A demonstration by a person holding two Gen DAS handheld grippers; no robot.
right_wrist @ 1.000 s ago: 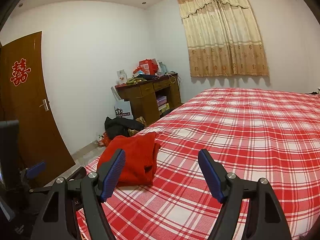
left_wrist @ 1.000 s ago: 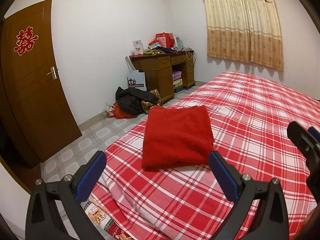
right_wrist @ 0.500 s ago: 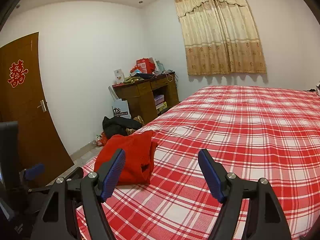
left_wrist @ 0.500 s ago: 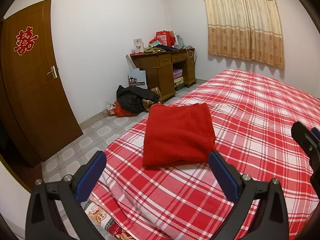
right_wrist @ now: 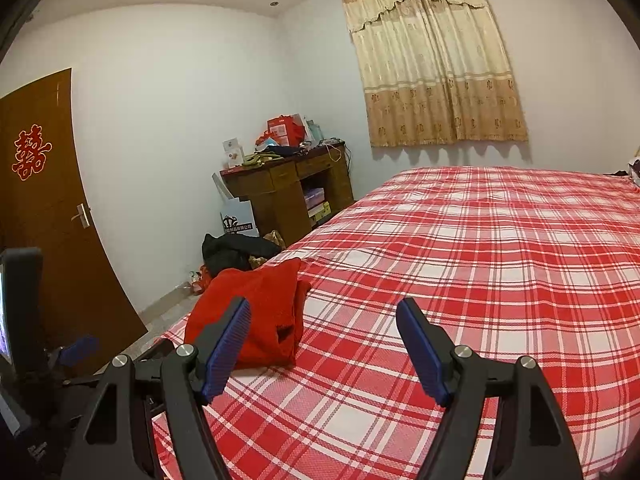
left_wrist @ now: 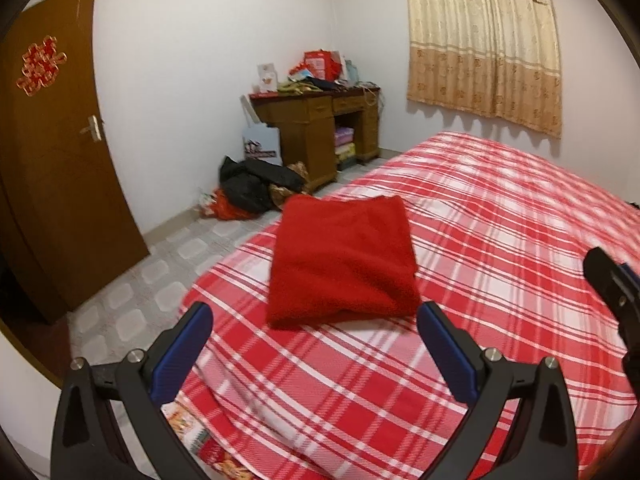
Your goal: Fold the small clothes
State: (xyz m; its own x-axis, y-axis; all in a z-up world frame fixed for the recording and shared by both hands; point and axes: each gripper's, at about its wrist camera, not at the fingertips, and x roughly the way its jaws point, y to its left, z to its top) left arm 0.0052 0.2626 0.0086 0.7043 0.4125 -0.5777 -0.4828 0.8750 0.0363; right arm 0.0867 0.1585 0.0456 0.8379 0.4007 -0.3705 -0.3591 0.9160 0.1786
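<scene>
The left-wrist view is smearing slightly, so the weave of the folded red garment (left_wrist: 340, 264) is hard to make out; the right gripper (left_wrist: 612, 292) is showing there only as a dark sliver cut off at the frame's right edge, and in the right-wrist view the left gripper (right_wrist: 76, 350) is appearing as a partly hidden black frame with one blue pad, low beside the bed.

Taking the bed (left_wrist: 500, 240) as the landmark and going left to right: the brown door (left_wrist: 52, 160) with its red paper emblem is standing well off the bed's left corner; a dark heap of clothes (left_wrist: 256, 184) is lying on the tiled floor (left_wrist: 132, 280) between door and bed; a paper bag (left_wrist: 262, 146) is leaning against the wooden desk (left_wrist: 316, 136), whose open shelf is holding stacked boxes, too small to identify, and whose top is carrying a red box amid clutter; a beige curtain (left_wrist: 484, 44) is hanging beyond the bed's far side.

The garment is resting folded near the bed's left edge, just ahead of the left gripper (left_wrist: 314, 330), untouched; the plaid cover to its right is lying flat.

Both tongs are gaping wide and gripping nothing; the right gripper (right_wrist: 324, 322) is hovering over the cover, the garment just beside its left pad.
</scene>
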